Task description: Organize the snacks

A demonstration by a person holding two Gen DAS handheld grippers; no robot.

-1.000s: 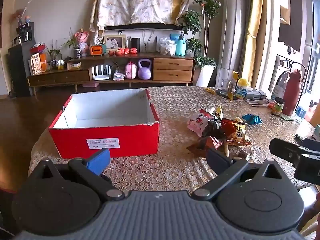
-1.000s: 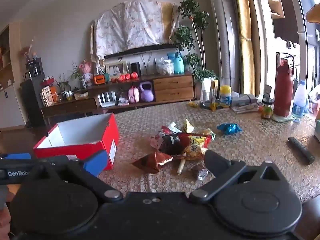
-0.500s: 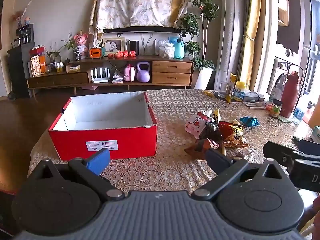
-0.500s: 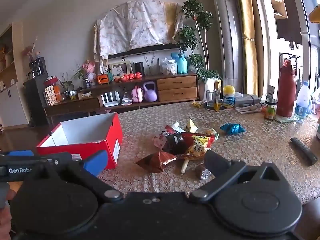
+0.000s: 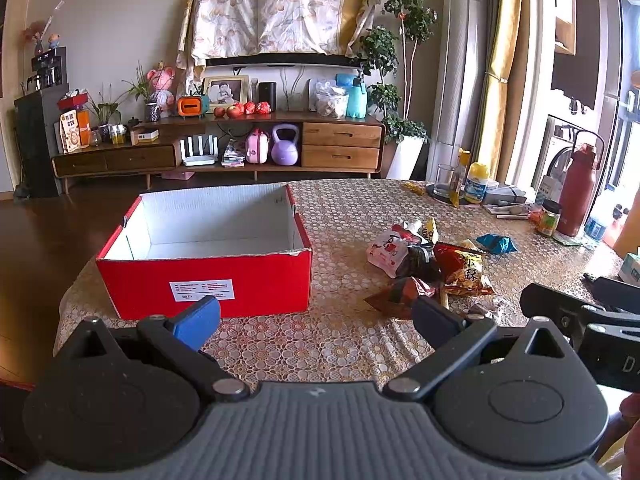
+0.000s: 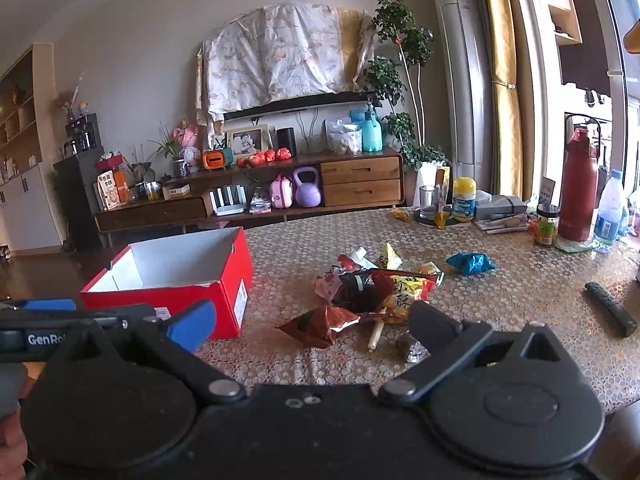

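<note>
Left wrist view: tabletop (image 5: 340, 216) with a patterned lace cover is seen filling the frame. Red box (image 5: 208, 276) is placed at 10 o'clock of the left gripper (image 5: 316, 320), open-topped, white inside, nothing seen in it. Snack pile (image 5: 432, 264) lies at 1 o'clock, well apart from the box: a white-pink pouch (image 5: 386, 248), a red-yellow bag (image 5: 460, 270), a brown-red packet (image 5: 404, 294) nearest the jaws, a thin stick and a foil-wrapped piece partly hidden. A blue wrapper (image 5: 496, 243) is set apart, further toward 2 o'clock. A dark remote (image 6: 610, 314) is seen at 3 o'clock in the right wrist view.

Progress judged: nothing sorted yet, box unfilled, every snack left on the tabletop; all picks and placements remain.

Left jaws are spread wide, nothing held, nothing touched, hovering over the near tabletop edge between box and pile. Right gripper (image 6: 316, 324) jaws are likewise spread wide and unloaded, aimed at the pile, with the brown-red packet (image 6: 320, 326) framed between the fingers but not contacted.
</note>
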